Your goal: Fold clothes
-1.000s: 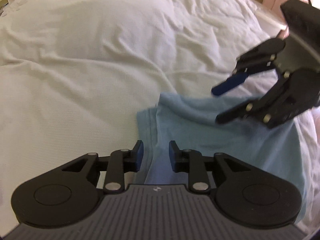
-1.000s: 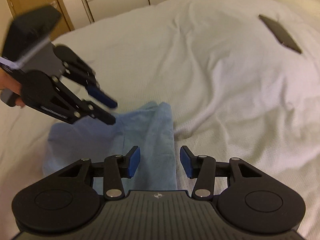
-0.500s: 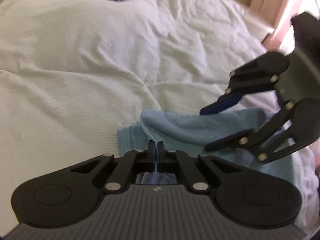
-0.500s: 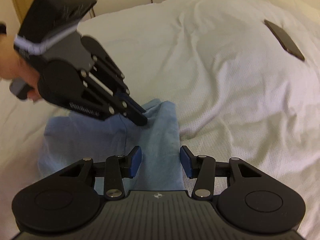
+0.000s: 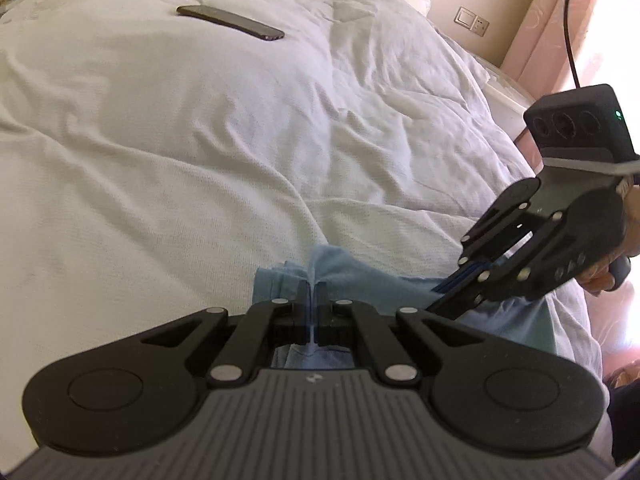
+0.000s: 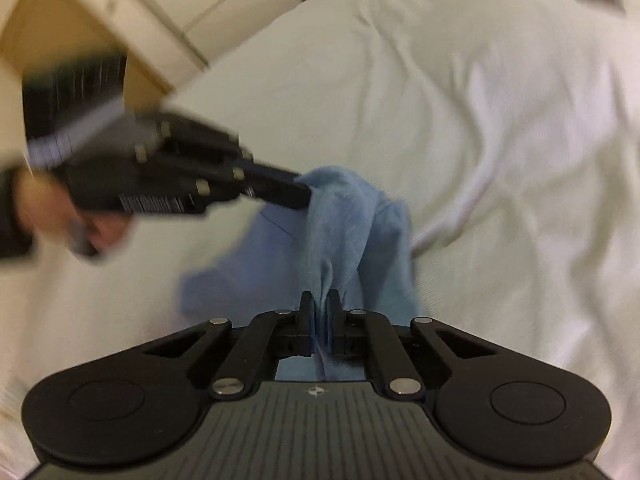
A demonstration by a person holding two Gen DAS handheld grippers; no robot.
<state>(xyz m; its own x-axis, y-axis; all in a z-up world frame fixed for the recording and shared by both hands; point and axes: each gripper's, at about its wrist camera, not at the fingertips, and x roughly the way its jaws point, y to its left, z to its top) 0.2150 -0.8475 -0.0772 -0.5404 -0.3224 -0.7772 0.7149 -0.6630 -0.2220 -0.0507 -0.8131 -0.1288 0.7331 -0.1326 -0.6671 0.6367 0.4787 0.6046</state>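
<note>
A light blue garment (image 5: 360, 276) lies bunched on the white bed cover. My left gripper (image 5: 311, 292) is shut on a fold of its near edge. My right gripper (image 6: 320, 304) is shut on another fold of the same garment (image 6: 344, 208), which rises in a ridge between the two grips. In the left wrist view the right gripper (image 5: 444, 298) reaches in from the right with its tips at the cloth. In the blurred right wrist view the left gripper (image 6: 302, 196) comes in from the left and pinches the far end of the ridge.
A dark phone (image 5: 230, 27) lies flat on the far part of the rumpled white bed cover (image 5: 200, 140). A wall socket (image 5: 472, 26) and pink curtain (image 5: 560, 20) stand at the right. Wooden cabinet doors (image 6: 120, 20) stand beyond the bed.
The left gripper closed on the garment first, then the right gripper closed on it too. Both have lifted the cloth into a ridge. The right wrist view has swung and blurred.
</note>
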